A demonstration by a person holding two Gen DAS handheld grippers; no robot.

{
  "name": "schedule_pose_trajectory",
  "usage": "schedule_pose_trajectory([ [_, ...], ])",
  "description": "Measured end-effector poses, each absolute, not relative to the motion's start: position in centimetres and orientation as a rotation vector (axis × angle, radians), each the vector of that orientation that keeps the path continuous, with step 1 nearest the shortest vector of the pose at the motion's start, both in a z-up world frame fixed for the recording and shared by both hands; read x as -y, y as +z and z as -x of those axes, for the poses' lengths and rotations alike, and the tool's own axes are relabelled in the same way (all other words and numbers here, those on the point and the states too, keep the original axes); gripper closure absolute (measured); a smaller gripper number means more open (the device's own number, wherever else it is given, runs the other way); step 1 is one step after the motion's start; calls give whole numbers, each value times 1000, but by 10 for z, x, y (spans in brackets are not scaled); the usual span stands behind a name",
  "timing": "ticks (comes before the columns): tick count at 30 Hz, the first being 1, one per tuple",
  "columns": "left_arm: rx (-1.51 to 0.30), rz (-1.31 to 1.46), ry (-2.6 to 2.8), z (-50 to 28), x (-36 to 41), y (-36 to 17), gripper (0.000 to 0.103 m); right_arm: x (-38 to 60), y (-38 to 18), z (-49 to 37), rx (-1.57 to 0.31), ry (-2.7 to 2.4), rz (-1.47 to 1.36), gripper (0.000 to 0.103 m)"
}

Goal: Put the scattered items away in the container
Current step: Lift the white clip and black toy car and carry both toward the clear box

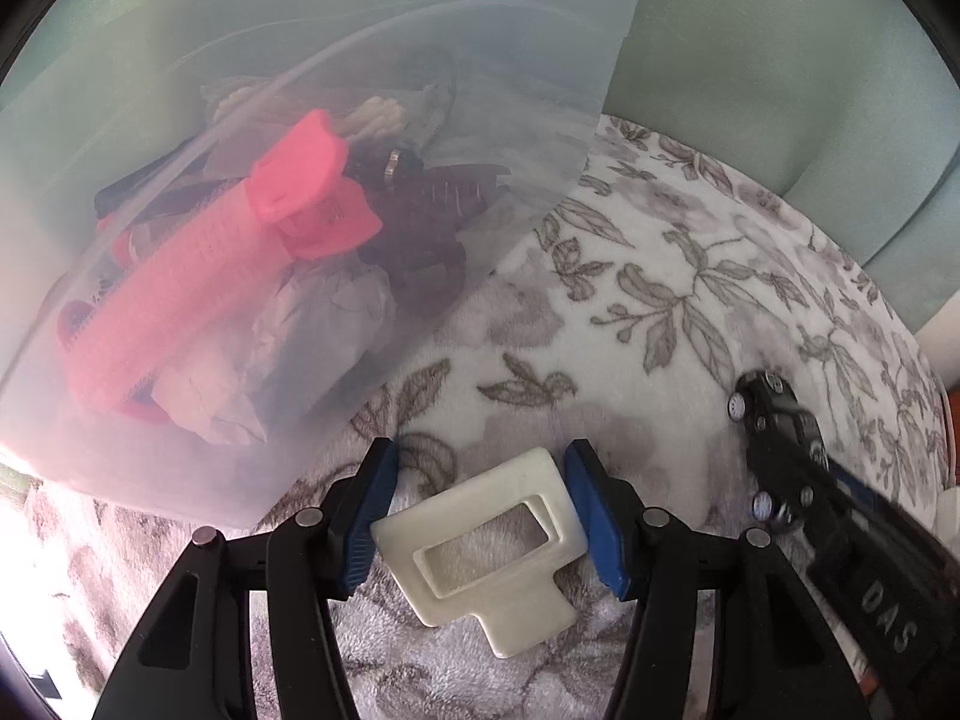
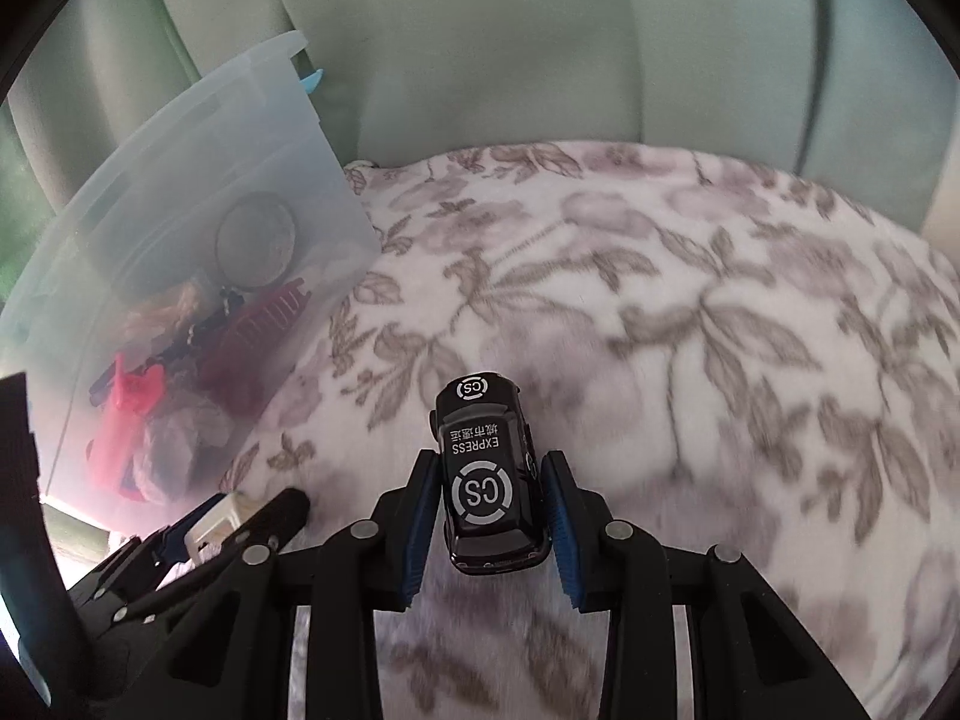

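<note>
At the far left stands the translucent plastic container, resting on a floral fleece blanket. Through its cloudy wall show a long pink plastic piece, a dark red hair claw, crumpled pale paper and a round dark-rimmed disc — all already inside.

Just right of the container's near corner, the left hand-held gripper sits low over the blanket with its blue pads spread apart. Between them lies a cream-white flat plastic piece with a rectangular window and a short tab; the left pad looks to be touching its edge, while the right pad stands just clear of it. The piece lies flat on the blanket, outside the container.

Further right, the right hand-held gripper has its blue pads pressed against the sides of a black toy car — roof upward, marked "CS" and "EXPRESS". The car's nose points away from the camera, and whether it rests on the blanket or is lifted just above it cannot be told. It too is outside the container, well right of it. Behind the blanket rises a pale green cushion.
</note>
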State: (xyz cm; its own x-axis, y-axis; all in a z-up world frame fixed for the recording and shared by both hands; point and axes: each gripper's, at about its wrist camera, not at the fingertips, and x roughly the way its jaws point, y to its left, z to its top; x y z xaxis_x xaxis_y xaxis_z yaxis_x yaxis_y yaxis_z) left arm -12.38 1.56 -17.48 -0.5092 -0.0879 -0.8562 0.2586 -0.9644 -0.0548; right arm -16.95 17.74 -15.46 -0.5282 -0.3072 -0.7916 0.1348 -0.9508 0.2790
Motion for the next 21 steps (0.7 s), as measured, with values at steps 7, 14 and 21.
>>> schedule_pose_trajectory([
  [7,-234,-1482,-2592,111,-16,-169,44,-188,-151,122,396,-2579,-1409,66],
  [14,-234,-1581,-2640,101,-27,-169,51,-195,-150,84,519,-2609,-1448,66],
  [21,-204,-1588,-2652,85,-29,-172,51,-195,-147,53,547,-2627,-1503,66],
])
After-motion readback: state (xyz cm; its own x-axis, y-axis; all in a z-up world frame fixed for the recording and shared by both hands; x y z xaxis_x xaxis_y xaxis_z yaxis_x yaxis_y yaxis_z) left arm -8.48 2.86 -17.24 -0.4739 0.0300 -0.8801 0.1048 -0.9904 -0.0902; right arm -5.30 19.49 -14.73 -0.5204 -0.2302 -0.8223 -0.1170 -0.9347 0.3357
